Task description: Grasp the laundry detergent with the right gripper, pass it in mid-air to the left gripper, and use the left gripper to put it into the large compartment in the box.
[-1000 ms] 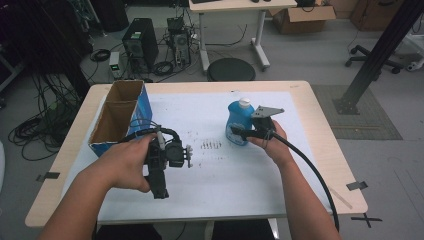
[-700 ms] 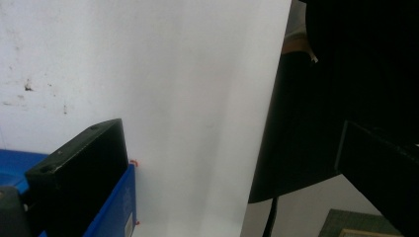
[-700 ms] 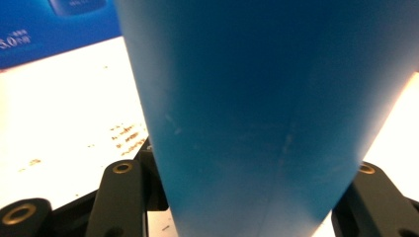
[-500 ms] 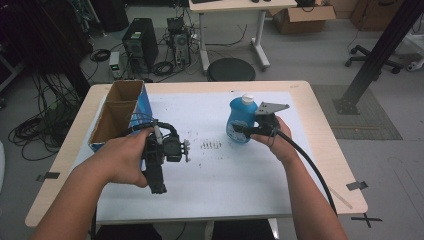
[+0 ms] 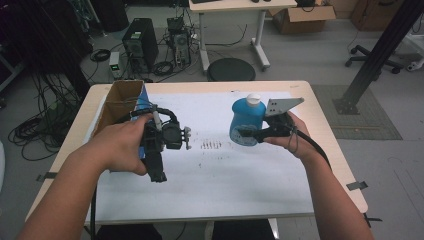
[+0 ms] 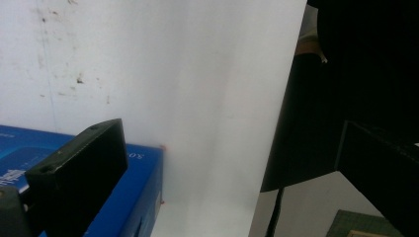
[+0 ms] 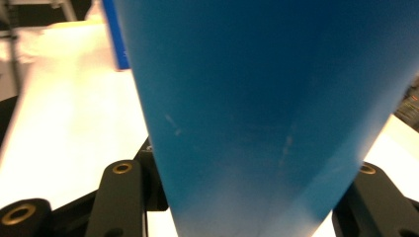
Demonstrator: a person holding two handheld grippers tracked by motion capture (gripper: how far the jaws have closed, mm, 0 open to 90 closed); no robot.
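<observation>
A blue bottle (image 5: 244,119) with a white cap stands upright at the table's middle right. My right gripper (image 5: 243,134) is shut on its lower body, a grey plate on top. In the right gripper view the bottle (image 7: 257,108) sits between my two black fingers (image 7: 118,197). I cannot tell whether its base touches the paper. My left gripper (image 5: 159,155) is held over the paper beside an open cardboard box (image 5: 116,107) with a blue side. In its own view the left gripper (image 6: 227,187) is open, with only white paper between the jaws and the box's blue side (image 6: 138,187) close by.
White paper (image 5: 225,180) covers most of the wooden table (image 5: 330,150), with small dark marks (image 5: 210,145) at its middle. The box stands along the left edge. Beyond the table are computers, cables, a round stool and another desk.
My left gripper has drifted a little away from the person, staying beside the box. The right gripper and the bottle have shifted slightly to the right.
</observation>
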